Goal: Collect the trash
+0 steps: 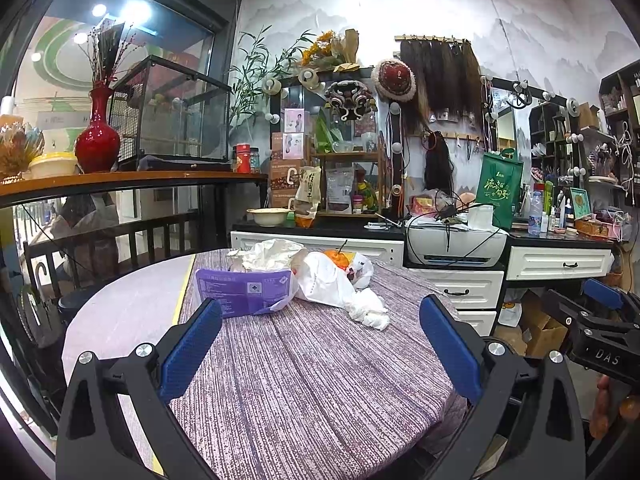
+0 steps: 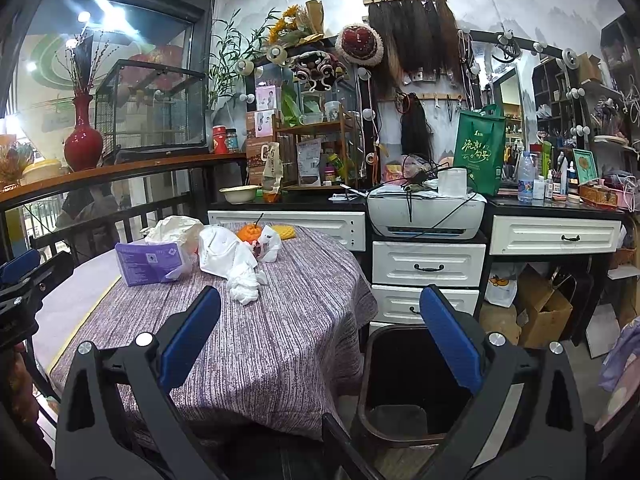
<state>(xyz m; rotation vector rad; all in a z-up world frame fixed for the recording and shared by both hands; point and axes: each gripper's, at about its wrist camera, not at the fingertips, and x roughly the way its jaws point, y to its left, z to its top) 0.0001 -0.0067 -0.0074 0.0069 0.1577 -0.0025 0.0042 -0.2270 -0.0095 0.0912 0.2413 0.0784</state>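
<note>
Left wrist view: crumpled tissue (image 1: 370,312) lies dead ahead of the wide-open, empty left tool (image 1: 320,344), probably nearer than the equally open, empty right tool (image 2: 320,340).

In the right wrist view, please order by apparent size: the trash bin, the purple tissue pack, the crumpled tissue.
1. Trash bin, though it is nearest the camera.
2. Purple tissue pack.
3. Crumpled tissue.

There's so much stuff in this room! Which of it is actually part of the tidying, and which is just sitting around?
Part of the job:
crumpled tissue
white plastic bag
trash bin
left gripper, open
right gripper, open

Just lying about:
purple tissue pack
red vase
printer
green bag
</note>
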